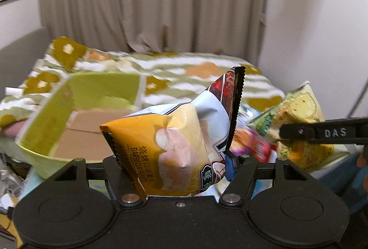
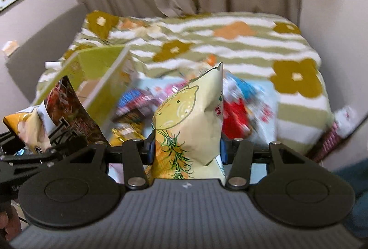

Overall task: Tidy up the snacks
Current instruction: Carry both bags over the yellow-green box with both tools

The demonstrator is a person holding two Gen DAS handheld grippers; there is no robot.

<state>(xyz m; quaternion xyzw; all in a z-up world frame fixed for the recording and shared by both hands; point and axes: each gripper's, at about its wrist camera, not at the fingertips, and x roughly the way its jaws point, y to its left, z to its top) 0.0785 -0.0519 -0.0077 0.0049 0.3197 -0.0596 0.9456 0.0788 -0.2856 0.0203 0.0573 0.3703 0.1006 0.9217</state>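
Lifted clear of the bed [image 2: 241, 41] for sorting, an orange chip bag [image 1: 170, 147] is clamped in the left claw [image 1: 174, 170] and a lemon chip bag [image 2: 191, 124] in the right claw [image 2: 186, 152], near the green box [image 1: 76, 97].

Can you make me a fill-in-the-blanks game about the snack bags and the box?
The left gripper holds a bag of ____-flavor chips.
The right gripper holds a pale bag with a ____ drawn on it.
The open box on the bed is ____ on the outside.

Answers: barbecue; lemon; green
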